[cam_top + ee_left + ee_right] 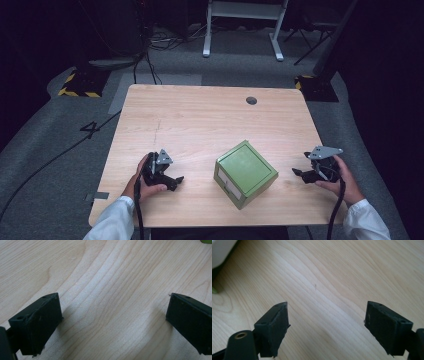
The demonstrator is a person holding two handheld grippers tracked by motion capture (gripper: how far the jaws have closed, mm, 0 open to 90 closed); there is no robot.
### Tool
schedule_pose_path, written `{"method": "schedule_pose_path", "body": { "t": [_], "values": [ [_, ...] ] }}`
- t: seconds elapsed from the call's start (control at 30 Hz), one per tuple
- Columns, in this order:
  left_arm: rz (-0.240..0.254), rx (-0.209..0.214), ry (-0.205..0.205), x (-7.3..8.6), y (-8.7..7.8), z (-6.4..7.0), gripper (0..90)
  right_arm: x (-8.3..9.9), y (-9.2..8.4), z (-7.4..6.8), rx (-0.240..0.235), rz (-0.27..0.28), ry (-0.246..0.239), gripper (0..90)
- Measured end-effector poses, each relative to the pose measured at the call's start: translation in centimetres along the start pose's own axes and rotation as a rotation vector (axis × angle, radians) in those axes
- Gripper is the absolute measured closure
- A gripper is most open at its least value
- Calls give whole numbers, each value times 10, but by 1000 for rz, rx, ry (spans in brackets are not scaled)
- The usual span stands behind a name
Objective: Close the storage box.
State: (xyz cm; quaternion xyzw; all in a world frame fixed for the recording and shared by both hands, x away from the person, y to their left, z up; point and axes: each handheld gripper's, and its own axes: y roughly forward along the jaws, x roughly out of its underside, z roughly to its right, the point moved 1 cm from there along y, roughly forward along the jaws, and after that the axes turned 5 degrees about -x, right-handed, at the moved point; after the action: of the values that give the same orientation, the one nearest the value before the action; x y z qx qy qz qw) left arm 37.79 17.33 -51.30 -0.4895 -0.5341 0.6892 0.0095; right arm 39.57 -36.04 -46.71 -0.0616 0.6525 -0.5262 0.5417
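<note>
A green box (246,172) is sitting on the table (200,120) between both tools — left tool (172,181) and right tool (300,174) — each resting nearby, jaws spread, gripping nothing.

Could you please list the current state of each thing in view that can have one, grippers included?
Left gripper: open, jaws wide apart, empty, low over the table, held in the person's left hand.
Right gripper: open, jaws wide apart, empty, held in the right hand.
Green box: sits on the table between the grippers, untouched, its pale drawer front flush, so apparently shut.
</note>
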Motion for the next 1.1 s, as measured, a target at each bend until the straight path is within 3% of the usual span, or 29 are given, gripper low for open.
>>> {"method": "schedule_pose_path", "body": {
  "t": [0.23, 0.43, 0.7, 0.8, 1.1],
  "values": [
    [0, 0, 0, 0, 0, 0, 4, 25, 1, 3, 6, -3, 61, 188],
    [0, 0, 0, 0, 0, 0, 4, 47, 2, 6, 14, 13, 140, 187],
    [0, 0, 0, 0, 0, 0, 4, 74, -8, 9, -22, 89, 255, 178],
    [0, 0, 0, 0, 0, 0, 4, 81, -11, 6, -5, 119, 270, 176],
    [-1, 0, -3, 0, 0, 0, 4, 81, -10, 6, 3, 118, 280, 166]
  ]
}}
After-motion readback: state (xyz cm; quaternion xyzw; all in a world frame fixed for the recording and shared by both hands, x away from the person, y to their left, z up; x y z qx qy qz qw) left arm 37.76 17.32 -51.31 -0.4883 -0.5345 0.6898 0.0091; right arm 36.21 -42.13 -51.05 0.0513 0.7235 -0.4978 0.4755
